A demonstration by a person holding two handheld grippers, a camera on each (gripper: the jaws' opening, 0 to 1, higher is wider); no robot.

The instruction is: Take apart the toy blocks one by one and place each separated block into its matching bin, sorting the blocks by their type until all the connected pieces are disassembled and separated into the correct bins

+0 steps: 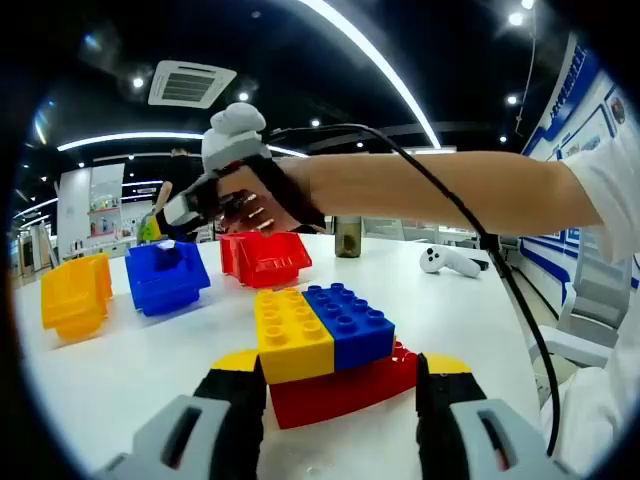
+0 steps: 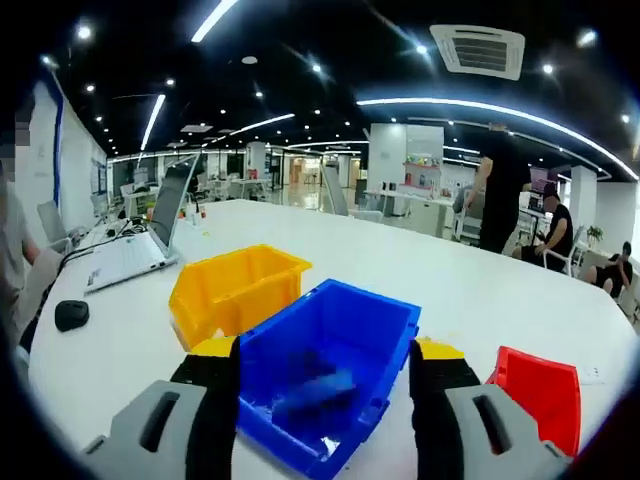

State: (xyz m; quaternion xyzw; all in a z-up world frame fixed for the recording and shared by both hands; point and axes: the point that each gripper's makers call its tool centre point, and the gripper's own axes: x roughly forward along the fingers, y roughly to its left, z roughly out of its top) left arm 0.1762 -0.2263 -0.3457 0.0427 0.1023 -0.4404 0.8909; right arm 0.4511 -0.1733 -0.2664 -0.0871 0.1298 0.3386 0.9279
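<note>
A block stack rests on the white table (image 1: 120,370) between my left gripper's (image 1: 338,385) jaws: a yellow brick (image 1: 290,335) and a blue brick (image 1: 350,320) side by side on a red brick (image 1: 345,385). The jaws press the red brick's ends. My right gripper (image 2: 325,365) hangs open over the blue bin (image 2: 390,320); a blurred blue block (image 2: 315,390) lies inside. From the left gripper view, the right gripper (image 1: 185,210), held by a hand, hovers over the blue bin (image 1: 165,275), between the yellow bin (image 1: 75,295) and the red bin (image 1: 265,258).
A yellow bin (image 2: 240,290) and red bin (image 2: 540,395) flank the blue one. A bottle (image 1: 347,237) and white controller (image 1: 450,262) stand behind the stack. A laptop (image 2: 140,250) and mouse (image 2: 72,315) lie far left. People (image 2: 505,190) stand at the back.
</note>
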